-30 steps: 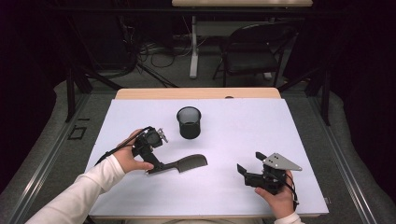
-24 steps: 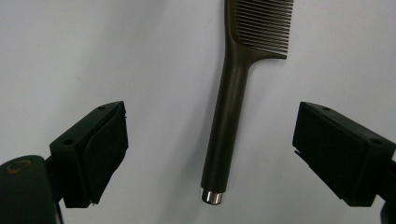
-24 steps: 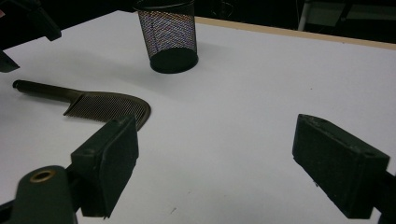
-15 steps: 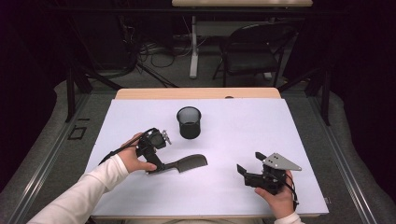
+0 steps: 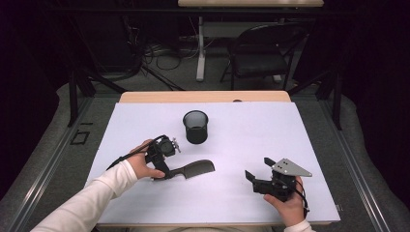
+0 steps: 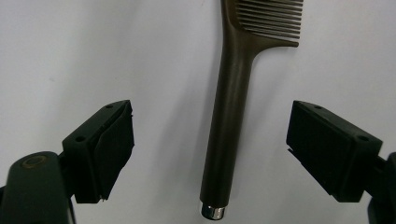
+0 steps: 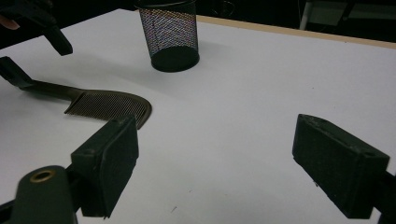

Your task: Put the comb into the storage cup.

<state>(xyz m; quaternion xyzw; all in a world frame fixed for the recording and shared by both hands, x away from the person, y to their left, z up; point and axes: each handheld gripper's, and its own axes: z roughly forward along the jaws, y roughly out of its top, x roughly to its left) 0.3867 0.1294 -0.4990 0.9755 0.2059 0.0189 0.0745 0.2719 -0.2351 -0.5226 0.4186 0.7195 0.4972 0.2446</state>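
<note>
Dark room, chair (image 5: 263, 55) beyond table; we work on white table sheet (image 5: 309, 140). Comb (image 5: 192, 169) lies flat at 7 o'clock from mesh cup (image 5: 195, 126). Left gripper (image 5: 162, 163) straddles comb handle (image 6: 229, 126), jaws wide but have just been closing, pads clear of handle both sides. Right gripper (image 5: 258, 170) idle at 4 o'clock from cup, jaws wide, nothing between. We judge: keep handle centred, close evenly, grip mid-handle before lifting. We read no brand or writing anywhere.
</note>
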